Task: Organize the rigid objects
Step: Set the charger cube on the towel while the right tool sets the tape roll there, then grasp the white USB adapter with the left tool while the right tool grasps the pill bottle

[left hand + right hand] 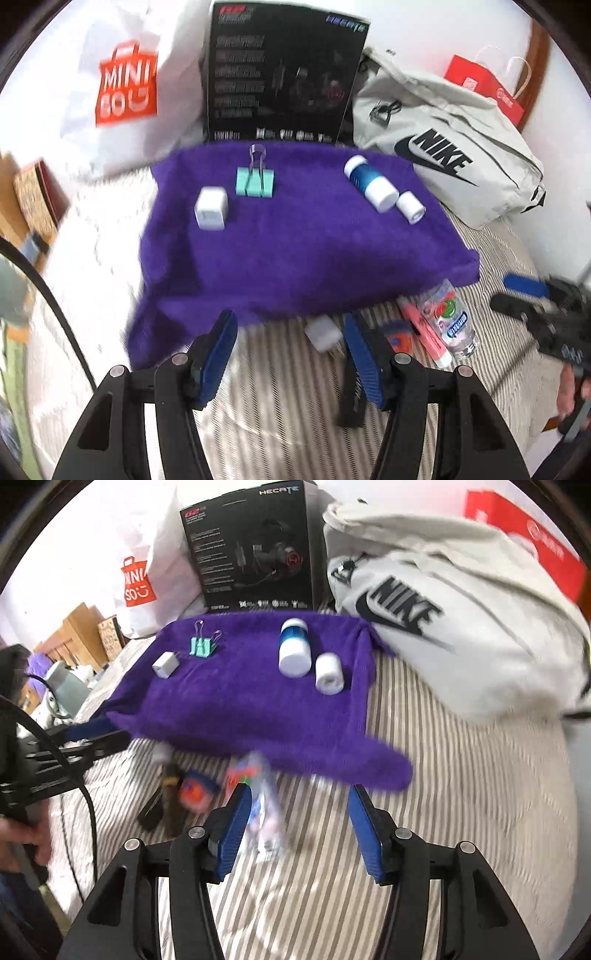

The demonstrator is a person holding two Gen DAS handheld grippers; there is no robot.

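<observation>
A purple towel [295, 251] [251, 701] lies on the striped bed. On it sit a white charger cube [210, 208] [166, 664], a teal binder clip [255, 181] [201, 646], a blue-and-white bottle [369, 181] [293, 650] and a small white roll [410, 206] [329, 674]. In front of the towel lie a white plug [323, 334], a small clear bottle [450, 319] [264, 805], a pink marker [424, 334] and an orange-blue item [399, 338] [197, 790]. My left gripper [290, 354] is open near the white plug. My right gripper [299, 827] is open, its left finger beside the clear bottle.
A black headset box [280, 74] [255, 550], a white shopping bag [122, 88] [140, 568] and a grey Nike bag [454, 155] [443, 620] stand behind the towel. A red paper bag [484, 88] sits far right. The other gripper [546, 314] [55, 753] appears at each view's edge.
</observation>
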